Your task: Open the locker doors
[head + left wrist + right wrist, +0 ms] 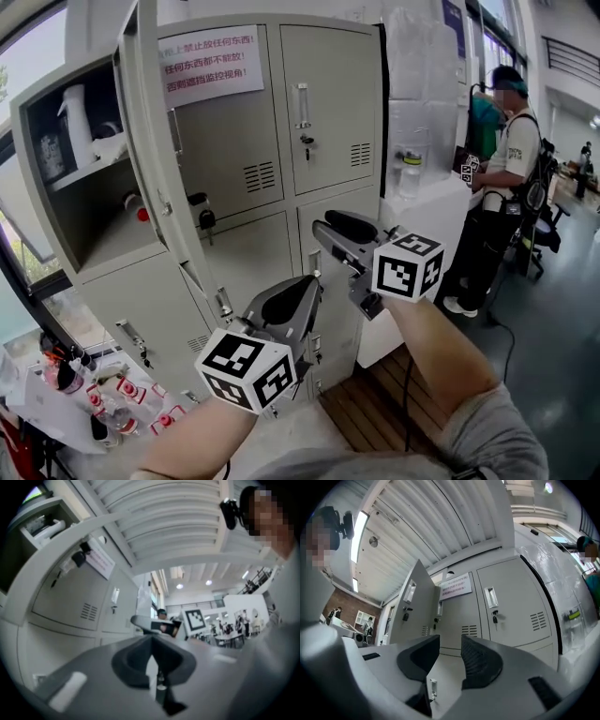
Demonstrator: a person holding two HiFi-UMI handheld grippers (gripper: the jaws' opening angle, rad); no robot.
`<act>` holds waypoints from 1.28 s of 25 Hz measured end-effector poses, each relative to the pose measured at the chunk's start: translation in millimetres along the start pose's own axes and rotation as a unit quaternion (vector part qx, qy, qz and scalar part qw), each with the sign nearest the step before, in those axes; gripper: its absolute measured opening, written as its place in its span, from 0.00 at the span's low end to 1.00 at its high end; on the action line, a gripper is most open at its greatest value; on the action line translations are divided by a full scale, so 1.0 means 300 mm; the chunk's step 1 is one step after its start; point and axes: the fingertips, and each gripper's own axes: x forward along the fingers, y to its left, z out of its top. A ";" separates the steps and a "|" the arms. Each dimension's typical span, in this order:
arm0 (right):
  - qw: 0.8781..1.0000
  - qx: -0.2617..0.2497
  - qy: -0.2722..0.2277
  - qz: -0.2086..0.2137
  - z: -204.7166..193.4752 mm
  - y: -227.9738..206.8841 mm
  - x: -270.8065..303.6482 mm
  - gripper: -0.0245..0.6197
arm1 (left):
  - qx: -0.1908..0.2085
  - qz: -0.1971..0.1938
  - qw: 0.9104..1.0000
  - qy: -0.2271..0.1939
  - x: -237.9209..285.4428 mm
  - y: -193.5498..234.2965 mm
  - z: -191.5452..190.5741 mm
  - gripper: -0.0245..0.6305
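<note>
Door (pixel 150 112) edge near left tool (pixel 305 291)

Bright daylight; dark fisheye edges, seemingly slight blur.

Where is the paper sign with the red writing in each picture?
Head view: the sign is at the top, left of middle.
Left gripper view: the sign is small and slanted, upper left.
Right gripper view: the sign is just above the middle.
Shared landmark: the closed locker door with a key, right of the sign.
</note>
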 end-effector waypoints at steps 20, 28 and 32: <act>0.993 -0.111 -0.007 0.049 0.395 -0.475 0.544 0.31 | 0.062 0.194 0.974 -0.095 0.462 0.381 0.176 0.04; 0.995 -0.098 -0.016 0.006 0.429 -0.498 0.605 0.36 | 0.079 0.187 0.974 -0.104 0.462 0.424 0.208 0.04; 0.997 -0.074 -0.007 0.011 0.430 -0.487 0.627 0.36 | 0.079 0.176 0.975 -0.107 0.452 0.432 0.226 0.04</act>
